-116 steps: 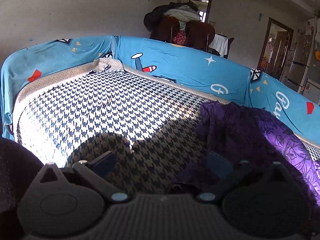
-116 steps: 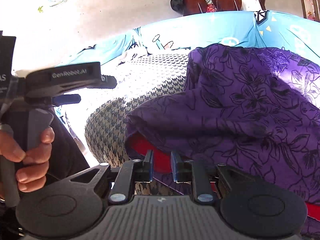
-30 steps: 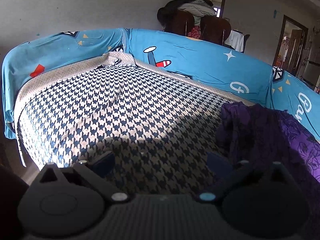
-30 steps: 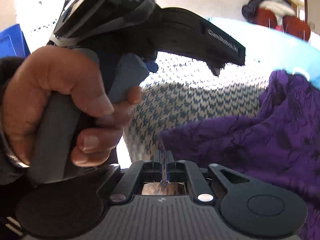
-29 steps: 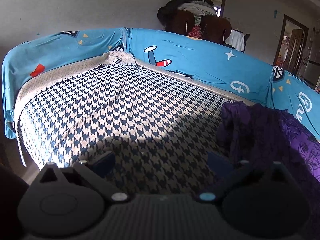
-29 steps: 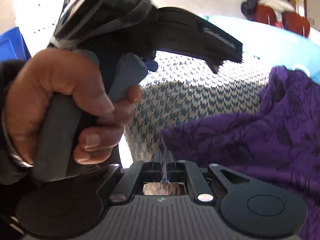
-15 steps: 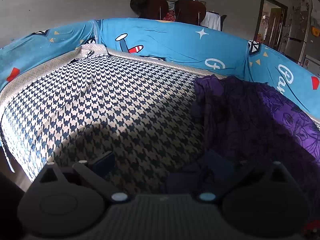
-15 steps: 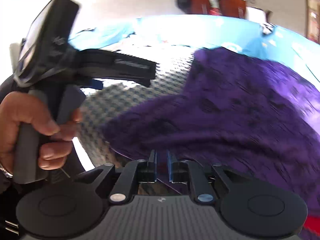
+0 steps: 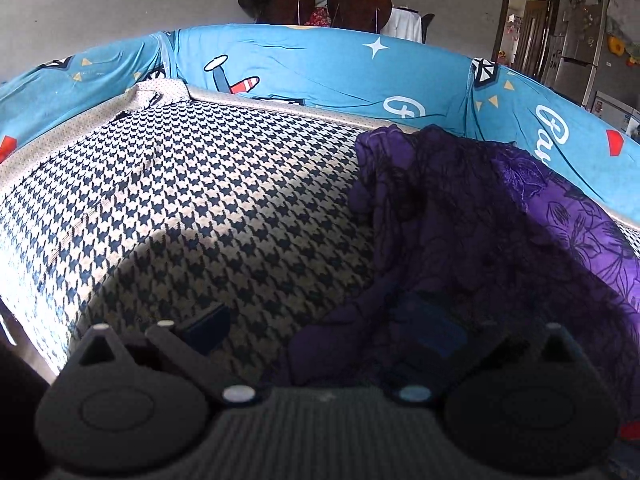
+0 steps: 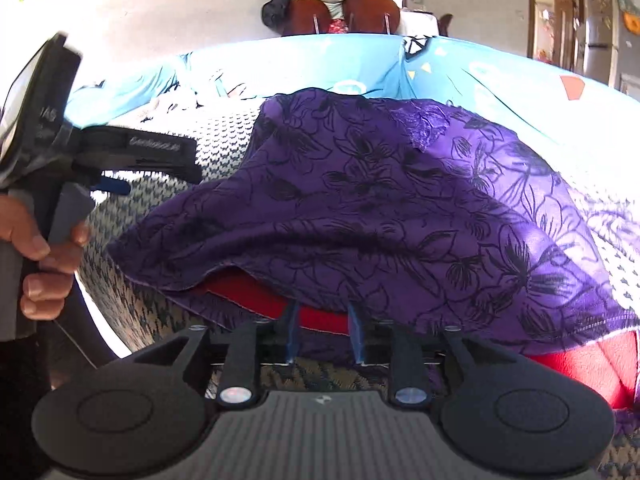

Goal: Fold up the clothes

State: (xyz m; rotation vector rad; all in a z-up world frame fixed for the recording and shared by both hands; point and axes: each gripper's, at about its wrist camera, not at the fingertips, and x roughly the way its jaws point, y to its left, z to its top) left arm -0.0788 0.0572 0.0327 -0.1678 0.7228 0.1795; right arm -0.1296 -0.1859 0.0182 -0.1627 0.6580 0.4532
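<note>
Purple floral garment lay rumpled over the right half of the houndstooth cushion in the left wrist view, red lining showing at its lower edge, likely pulled forward to reach a hem. Right gripper stood partly open at that edge with nothing pinched; left gripper, lower centre of its frame, gaped wide over the cloth's corner, empty. No containers seen.

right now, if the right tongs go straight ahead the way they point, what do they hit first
Most likely the purple garment. The right tongs stand open at its near hem, with the red lining showing between the fingers. Depth is unclear, but the fabric looks directly ahead and very close.
</note>
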